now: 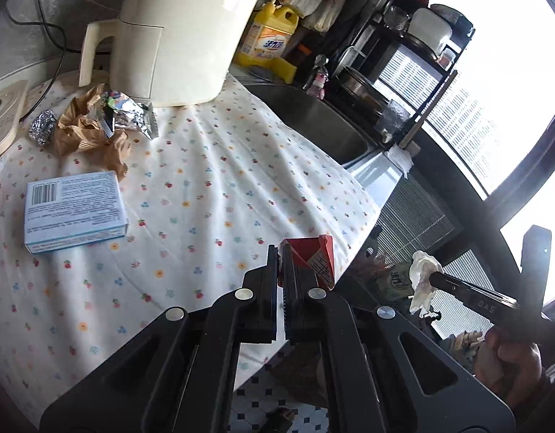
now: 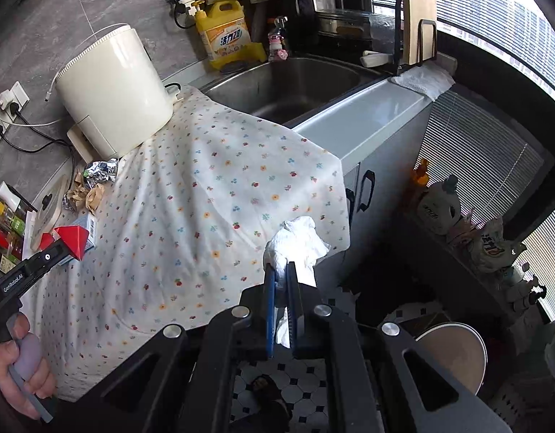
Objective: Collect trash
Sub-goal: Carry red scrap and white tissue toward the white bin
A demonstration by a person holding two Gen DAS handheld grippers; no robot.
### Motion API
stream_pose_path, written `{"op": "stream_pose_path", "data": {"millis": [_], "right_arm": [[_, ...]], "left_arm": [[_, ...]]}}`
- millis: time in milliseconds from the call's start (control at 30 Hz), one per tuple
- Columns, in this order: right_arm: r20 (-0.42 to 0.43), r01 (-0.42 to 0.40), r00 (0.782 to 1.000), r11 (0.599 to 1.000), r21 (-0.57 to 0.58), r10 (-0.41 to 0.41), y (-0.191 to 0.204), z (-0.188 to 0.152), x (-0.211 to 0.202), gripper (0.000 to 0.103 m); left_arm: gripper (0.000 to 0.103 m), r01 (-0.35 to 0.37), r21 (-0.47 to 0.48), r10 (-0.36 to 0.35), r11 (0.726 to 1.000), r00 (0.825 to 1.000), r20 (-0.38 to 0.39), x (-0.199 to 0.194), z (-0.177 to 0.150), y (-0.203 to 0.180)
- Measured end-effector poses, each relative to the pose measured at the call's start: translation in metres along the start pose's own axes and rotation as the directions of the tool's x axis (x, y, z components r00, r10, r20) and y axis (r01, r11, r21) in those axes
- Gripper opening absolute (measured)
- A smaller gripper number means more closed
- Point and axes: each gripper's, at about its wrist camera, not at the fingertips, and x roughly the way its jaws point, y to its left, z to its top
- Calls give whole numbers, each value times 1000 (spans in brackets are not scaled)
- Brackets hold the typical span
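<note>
Over the worktop's (image 1: 212,195) edge, the left gripper (image 1: 280,252) clamps a red carton (image 1: 313,258) and the right gripper (image 2: 281,270) pinches a white tissue (image 2: 295,243). Keep both grips firm until above the bin (image 2: 454,353), then release cleanly.

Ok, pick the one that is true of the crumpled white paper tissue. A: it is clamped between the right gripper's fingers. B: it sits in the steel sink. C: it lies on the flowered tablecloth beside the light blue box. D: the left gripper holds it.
A: the crumpled white paper tissue is pinched in the shut right gripper, held out past the cloth's edge, while the left gripper is shut on a small red carton.
</note>
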Motion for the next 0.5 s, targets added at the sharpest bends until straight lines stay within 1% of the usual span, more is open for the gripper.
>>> {"op": "stream_pose_path", "data": {"millis": [133, 267, 333, 500], "right_arm": [[4, 9, 1000, 999, 36, -10, -56, -14, -21, 7], [-9, 17, 1000, 996, 87, -17, -111, -35, -35, 7], [-22, 20, 1000, 994, 103, -18, -135, -47, -40, 7], [-55, 26, 998, 991, 134, -19, -186, -78, -48, 7]], "left_arm": [[3, 29, 19, -29, 999, 999, -22, 9, -22, -57], [3, 48, 67, -44, 997, 998, -48, 19, -46, -112], [3, 49, 91, -43, 995, 997, -67, 25, -58, -135], [3, 59, 111, -46, 992, 992, -115, 41, -89, -180]]}}
